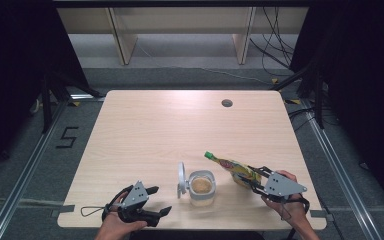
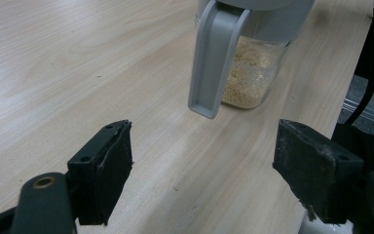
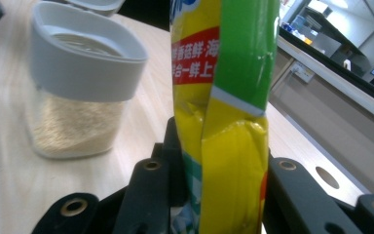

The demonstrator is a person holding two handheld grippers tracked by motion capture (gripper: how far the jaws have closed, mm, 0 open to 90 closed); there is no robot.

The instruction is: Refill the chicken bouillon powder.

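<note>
A clear jar (image 1: 201, 188) with a grey rim holds pale granules near the table's front middle, its grey lid (image 1: 181, 179) flipped open to the left. The jar (image 2: 253, 68) and its hanging lid (image 2: 214, 58) stand just beyond my left gripper (image 2: 202, 168), whose jaws are wide apart with nothing between them. In the high view my left gripper (image 1: 156, 201) rests at the front left. My right gripper (image 1: 252, 178) is shut on a yellow and green pouch (image 1: 232, 168), tilted up to the left of the jar. The pouch (image 3: 224, 112) rises between the jaws, with the jar (image 3: 80, 83) to its left.
The light wooden table (image 1: 150, 130) has a round cable hole (image 1: 226, 103) at the back right. Its front edge runs just below both hands. Dark floor, rails and cables surround it.
</note>
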